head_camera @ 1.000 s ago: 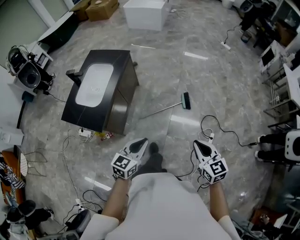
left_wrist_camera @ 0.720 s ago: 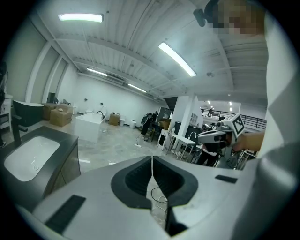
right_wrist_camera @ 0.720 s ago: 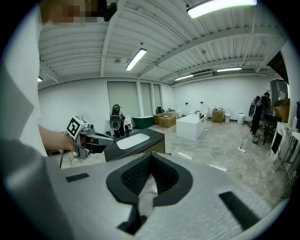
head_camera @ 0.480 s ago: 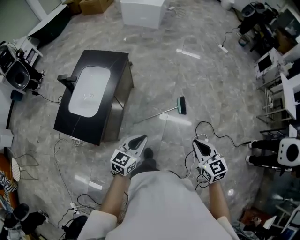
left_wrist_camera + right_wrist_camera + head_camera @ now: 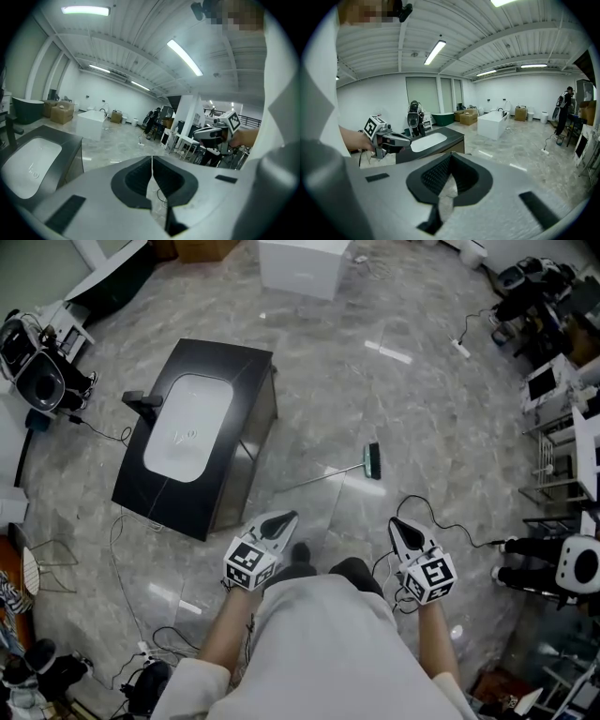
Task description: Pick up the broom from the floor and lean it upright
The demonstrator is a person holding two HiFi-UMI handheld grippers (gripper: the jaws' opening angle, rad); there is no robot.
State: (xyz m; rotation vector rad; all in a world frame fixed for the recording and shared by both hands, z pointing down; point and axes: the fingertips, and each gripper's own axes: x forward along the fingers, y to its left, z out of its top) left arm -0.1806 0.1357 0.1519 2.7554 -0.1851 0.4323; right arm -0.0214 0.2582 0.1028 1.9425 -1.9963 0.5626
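Grey marbled floor point(image 5: 422, 409) underfoot, workshop clutter round the edges. Noted left gripper point(image 5: 287, 517) with jaws pressed together, nothing between them. Same for right gripper point(image 5: 397, 523): jaws closed, empty. Both low in front of the body, side by side and well apart, tips forward and somewhat down. Located broom point(image 5: 328, 475) flat on the floor ahead of both grippers, head end nearer the right one, handle end toward the left; touched by neither. Logged black vanity cabinet point(image 5: 239, 357) with white basin point(image 5: 187, 423) ahead-left of left gripper, white box point(image 5: 300, 268) far ahead.
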